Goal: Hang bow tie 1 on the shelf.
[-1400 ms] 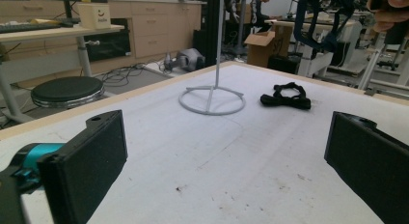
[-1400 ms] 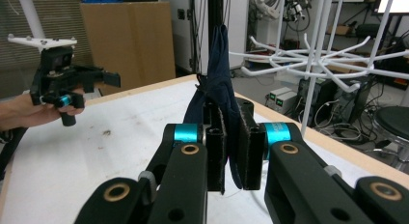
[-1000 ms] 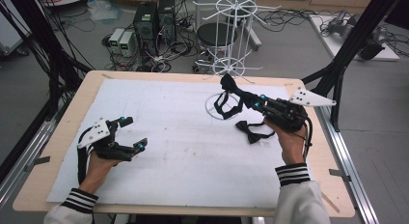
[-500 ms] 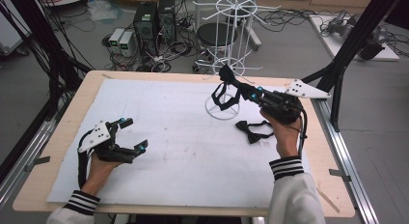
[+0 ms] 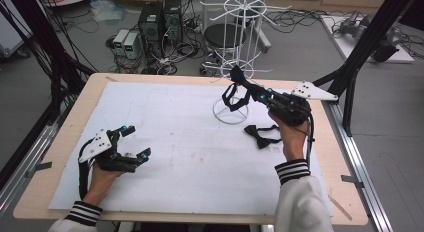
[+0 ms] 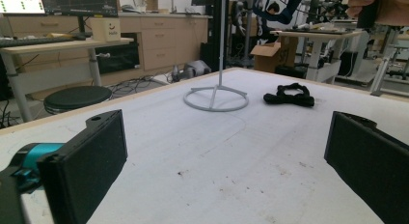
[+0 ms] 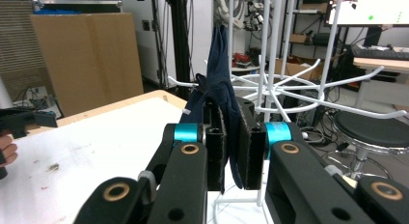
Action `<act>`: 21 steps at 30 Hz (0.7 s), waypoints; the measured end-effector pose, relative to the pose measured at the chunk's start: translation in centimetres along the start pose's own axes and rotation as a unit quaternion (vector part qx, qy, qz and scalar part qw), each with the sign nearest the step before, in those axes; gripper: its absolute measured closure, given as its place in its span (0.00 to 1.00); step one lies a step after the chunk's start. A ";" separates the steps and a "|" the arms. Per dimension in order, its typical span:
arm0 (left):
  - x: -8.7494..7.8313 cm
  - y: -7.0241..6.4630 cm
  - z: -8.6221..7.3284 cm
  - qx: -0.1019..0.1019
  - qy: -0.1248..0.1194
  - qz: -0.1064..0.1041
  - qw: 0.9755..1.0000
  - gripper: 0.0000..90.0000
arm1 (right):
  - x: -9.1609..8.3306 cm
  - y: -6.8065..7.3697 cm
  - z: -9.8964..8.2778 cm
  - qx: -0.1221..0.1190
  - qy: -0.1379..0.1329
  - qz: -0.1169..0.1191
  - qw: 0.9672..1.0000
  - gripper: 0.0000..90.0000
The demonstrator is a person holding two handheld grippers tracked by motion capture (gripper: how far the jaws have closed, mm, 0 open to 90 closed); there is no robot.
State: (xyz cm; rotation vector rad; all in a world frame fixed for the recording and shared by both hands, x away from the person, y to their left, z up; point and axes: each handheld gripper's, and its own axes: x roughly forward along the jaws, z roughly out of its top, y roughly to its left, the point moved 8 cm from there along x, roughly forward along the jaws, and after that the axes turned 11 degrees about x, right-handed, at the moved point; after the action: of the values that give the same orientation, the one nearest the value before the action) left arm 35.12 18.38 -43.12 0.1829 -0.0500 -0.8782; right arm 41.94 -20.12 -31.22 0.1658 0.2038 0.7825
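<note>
My right gripper [image 5: 238,82] is shut on a dark blue bow tie [image 5: 235,98] and holds it up in the air beside the white wire rack [image 5: 243,22]. In the right gripper view the bow tie [image 7: 219,74] is clamped between the pads of my right gripper [image 7: 231,151], and its strap rises next to the rack's arms [image 7: 289,84]. A second, black bow tie [image 5: 261,136] lies on the white mat in front of the rack's ring base [image 5: 216,113]. My left gripper [image 5: 136,141] rests low at the left, open and holding nothing; its view shows the black bow tie [image 6: 289,94].
The white mat [image 5: 175,157] covers most of the wooden table [image 5: 90,92]. The rack's ring base [image 6: 215,98] stands at the back middle of the mat. Black frame posts [image 5: 370,42] rise at the table's right and left. Computers and cables lie on the floor behind.
My right gripper has edged a little up and toward the rack with the dark blue bow tie still in it. The left gripper has stayed put.
</note>
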 end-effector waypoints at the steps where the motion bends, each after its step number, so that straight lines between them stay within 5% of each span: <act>1: 0.0 0.0 0.0 0.001 0.000 -0.001 1.000 0.02 | 0.0 0.0 0.0 0.003 0.001 0.000 1.000 0.94; 21: -1.4 -0.1 -1.0 -0.004 -0.015 0.018 1.000 0.02 | 0.4 -1.0 -2.0 0.002 0.034 -0.050 0.998 0.93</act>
State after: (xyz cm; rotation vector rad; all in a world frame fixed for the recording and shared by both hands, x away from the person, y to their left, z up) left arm 34.30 19.50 -44.05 0.1612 -0.0767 -0.8447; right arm 42.47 -20.39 -33.49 0.1321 0.2763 0.6881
